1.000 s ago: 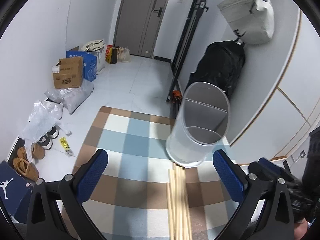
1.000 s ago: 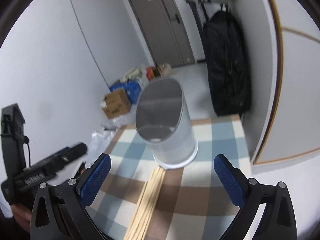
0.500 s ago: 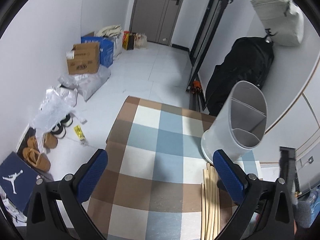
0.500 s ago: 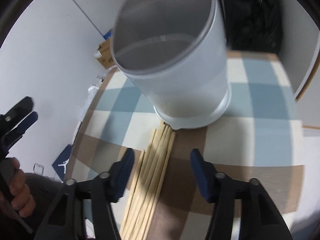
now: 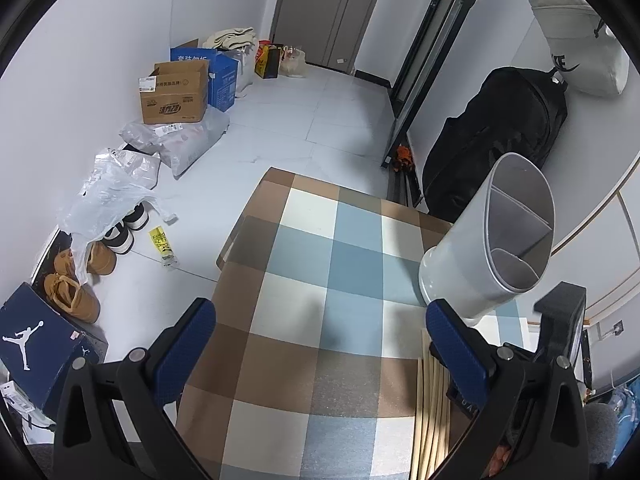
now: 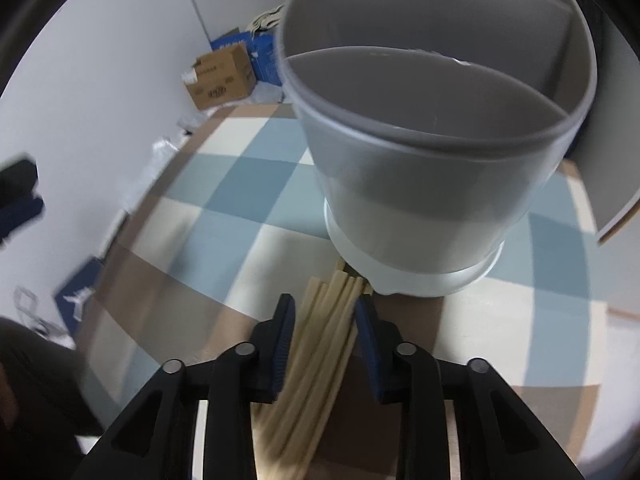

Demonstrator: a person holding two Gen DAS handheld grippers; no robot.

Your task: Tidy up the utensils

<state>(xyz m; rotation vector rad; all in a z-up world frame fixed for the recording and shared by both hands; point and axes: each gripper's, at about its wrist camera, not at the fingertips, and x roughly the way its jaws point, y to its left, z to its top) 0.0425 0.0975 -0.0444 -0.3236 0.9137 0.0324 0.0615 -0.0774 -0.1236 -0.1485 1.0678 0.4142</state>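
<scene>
Bundle of pale wooden chopsticks [image 6: 320,340] lies on checked blue-brown-white worktop [image 5: 320,280], tips just beside grey divided plastic holder [image 6: 420,200]. Right claw [image 6: 325,320] closing, chopsticks between blue pads; contact not clear. Left claw [image 5: 320,344] apart, over bare worktop, holding nothing.

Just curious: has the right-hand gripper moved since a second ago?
Yes. The right gripper has dropped toward the chopsticks beside the grey holder, its jaws closing around them.
</scene>
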